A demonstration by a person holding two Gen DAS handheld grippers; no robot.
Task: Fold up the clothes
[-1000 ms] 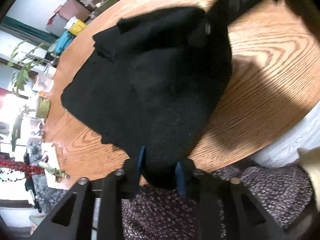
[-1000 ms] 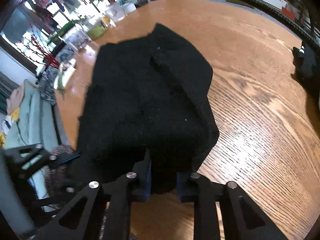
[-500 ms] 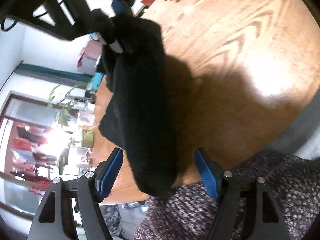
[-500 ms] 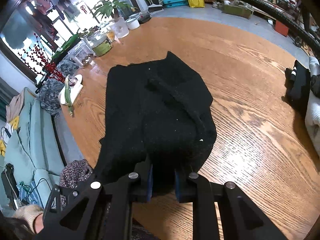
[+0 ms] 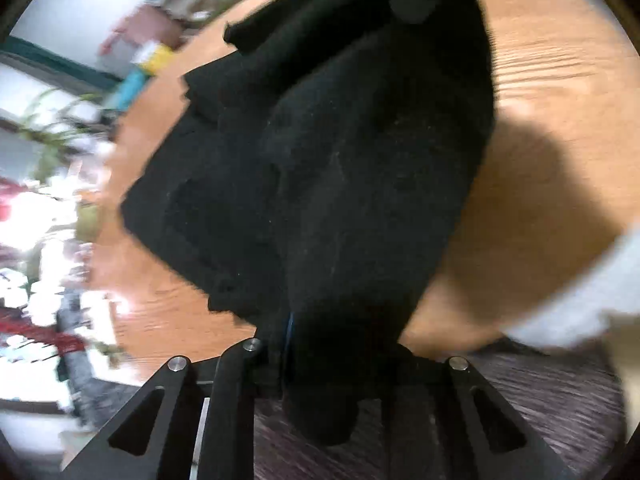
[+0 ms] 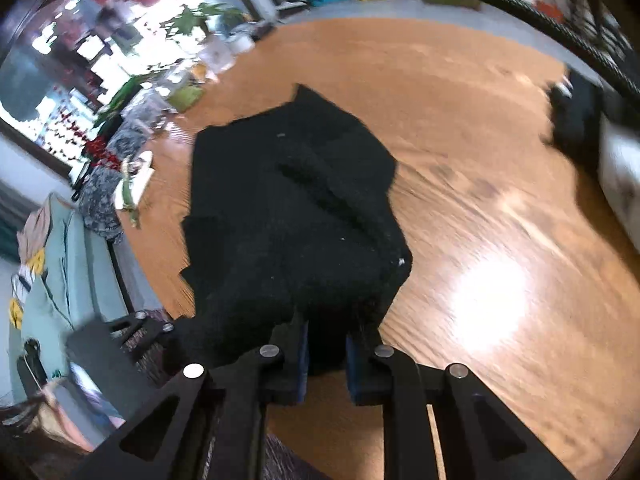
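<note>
Your right hand-held gripper (image 6: 326,354) is clamped on the near edge of the black garment (image 6: 296,208), blue pads pinching a bunched fold. Your left hand-held gripper (image 5: 332,356) has cloth draped between and over its fingers, and the pads are hidden, so I cannot tell whether it grips. The garment lies part-doubled on the round wooden desk (image 6: 500,184), near edge lifted and far part flat. It looks like a fold mid-carry. Next, you need both near corners level, carried toward the far edge and laid down square, watching the loose layers on the left.
</note>
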